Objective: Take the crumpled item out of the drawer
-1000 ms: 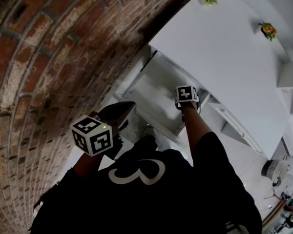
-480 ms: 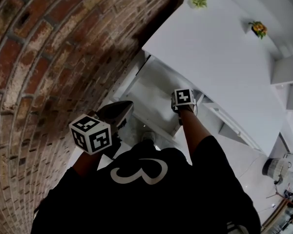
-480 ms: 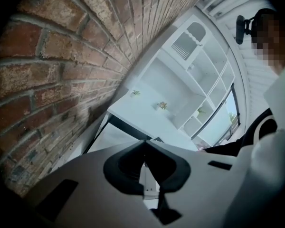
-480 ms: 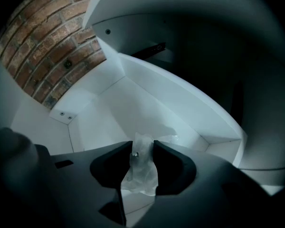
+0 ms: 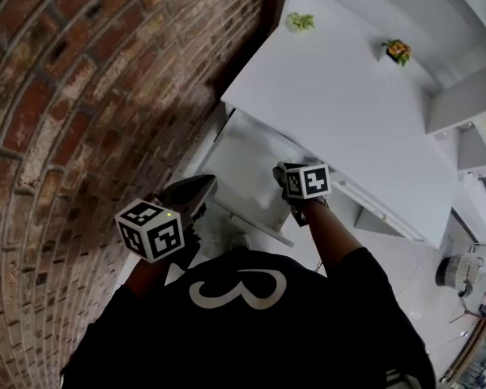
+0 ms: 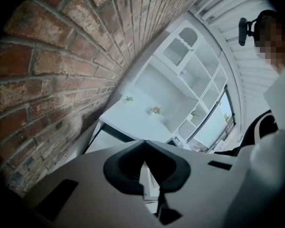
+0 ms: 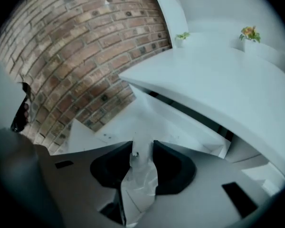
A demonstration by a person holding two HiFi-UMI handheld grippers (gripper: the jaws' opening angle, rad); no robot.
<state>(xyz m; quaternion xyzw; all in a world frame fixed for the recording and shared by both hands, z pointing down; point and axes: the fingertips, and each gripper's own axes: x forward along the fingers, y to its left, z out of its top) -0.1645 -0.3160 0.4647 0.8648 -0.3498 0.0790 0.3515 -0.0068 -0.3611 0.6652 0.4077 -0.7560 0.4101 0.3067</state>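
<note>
A crumpled piece of white paper (image 7: 140, 178) is pinched between the dark pads of my right gripper (image 7: 142, 148), which is shut on it. In the head view the right gripper (image 5: 290, 177) hovers over the right side of the open white drawer (image 5: 247, 164); the paper is hidden there behind the marker cube. The drawer's pale floor (image 7: 128, 123) lies below the jaws and looks bare. My left gripper (image 6: 143, 152) is held back by the brick wall with its pads touching and nothing between them; in the head view the left gripper (image 5: 196, 191) sits to the left of the drawer.
A brick wall (image 5: 81, 96) runs along the left. The white cabinet top (image 5: 340, 112) above the drawer carries two small potted plants (image 5: 300, 21) (image 5: 398, 51). White shelving (image 5: 470, 104) stands to the right. The person's dark shirt (image 5: 243, 322) fills the bottom of the head view.
The right gripper's marker cube looks larger and closer, so that gripper has come up and back from the drawer. The head view has shifted. The left gripper has barely moved.
</note>
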